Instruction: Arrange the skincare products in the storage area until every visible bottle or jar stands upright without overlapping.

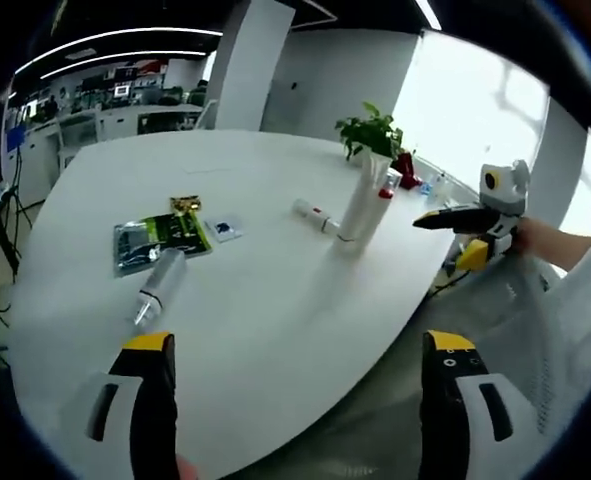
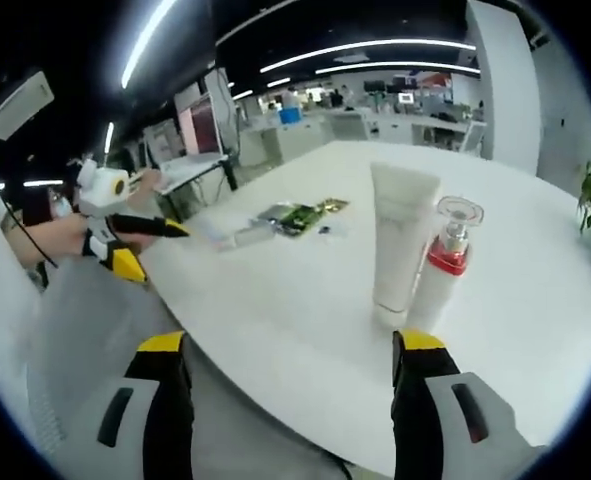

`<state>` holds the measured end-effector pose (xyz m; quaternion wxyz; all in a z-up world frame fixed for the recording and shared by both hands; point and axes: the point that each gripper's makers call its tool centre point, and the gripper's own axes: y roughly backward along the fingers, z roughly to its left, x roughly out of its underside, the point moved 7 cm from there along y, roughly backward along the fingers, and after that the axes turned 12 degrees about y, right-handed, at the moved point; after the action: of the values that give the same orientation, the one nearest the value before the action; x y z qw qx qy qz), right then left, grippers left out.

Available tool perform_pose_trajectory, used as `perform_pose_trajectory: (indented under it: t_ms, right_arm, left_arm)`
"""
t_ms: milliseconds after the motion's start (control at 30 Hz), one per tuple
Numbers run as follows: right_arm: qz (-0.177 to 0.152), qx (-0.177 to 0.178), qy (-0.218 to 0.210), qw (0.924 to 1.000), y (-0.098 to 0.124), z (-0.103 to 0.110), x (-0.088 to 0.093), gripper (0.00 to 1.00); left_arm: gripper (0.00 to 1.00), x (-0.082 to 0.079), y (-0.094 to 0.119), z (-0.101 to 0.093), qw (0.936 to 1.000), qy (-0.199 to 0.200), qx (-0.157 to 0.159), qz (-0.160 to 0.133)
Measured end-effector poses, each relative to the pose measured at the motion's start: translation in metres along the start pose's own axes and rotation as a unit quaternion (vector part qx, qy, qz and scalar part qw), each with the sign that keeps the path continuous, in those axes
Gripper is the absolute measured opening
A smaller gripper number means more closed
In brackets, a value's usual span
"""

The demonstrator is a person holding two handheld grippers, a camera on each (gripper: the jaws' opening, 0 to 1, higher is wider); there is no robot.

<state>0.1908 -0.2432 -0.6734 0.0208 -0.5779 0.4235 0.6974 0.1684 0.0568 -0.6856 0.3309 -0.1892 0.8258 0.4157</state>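
A tall white tube (image 1: 362, 205) stands upright on its cap near the table's right edge, and a red-collared pump bottle (image 1: 388, 187) stands close behind it. A small white bottle (image 1: 315, 215) lies on its side to their left. A silver tube (image 1: 162, 284) lies flat, nearest to my left gripper (image 1: 300, 350), which is open and hangs above the table's near edge. My right gripper (image 2: 290, 345) is open too, just short of the white tube (image 2: 400, 240) and the pump bottle (image 2: 443, 265). The silver tube (image 2: 239, 236) lies farther back on the left.
Green and grey sachets (image 1: 160, 240), a gold packet (image 1: 185, 205) and a small blue sachet (image 1: 223, 228) lie flat on the white table (image 1: 265, 320). A potted plant (image 1: 373, 133) stands at the far edge. The right gripper (image 1: 472, 224) is held off the table's right side.
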Motion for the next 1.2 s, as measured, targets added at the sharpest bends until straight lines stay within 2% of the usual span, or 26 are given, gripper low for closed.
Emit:
perform_pose_trajectory:
  t_ms: [333,533,800,967,1200]
  right_arm:
    - [0.030,-0.008,0.022,0.9993,-0.002,0.003,0.003,0.82]
    - [0.043,-0.020,0.044,0.9979,-0.007,0.004,-0.003,0.82]
    - [0.062,-0.045,0.106,0.9914,-0.028,0.010,-0.025,0.81]
    - [0.069,-0.068,0.150,0.9839,-0.049,0.012,-0.041,0.79]
    - [0.068,-0.092,0.186,0.9759,-0.077,0.016,-0.061,0.74]
  left_arm:
    - [0.94,-0.001,0.000,0.002,0.9999,0.008,0.004,-0.010]
    - [0.94,-0.002,0.000,0.001,0.9999,0.010,0.005,-0.011]
    - [0.93,-0.002,0.000,0.003,0.9998,0.012,0.007,-0.013]
    - [0.93,-0.002,0.000,0.000,0.9999,0.004,0.007,-0.011]
    - [0.92,-0.001,-0.001,0.002,1.0000,0.002,0.003,-0.005]
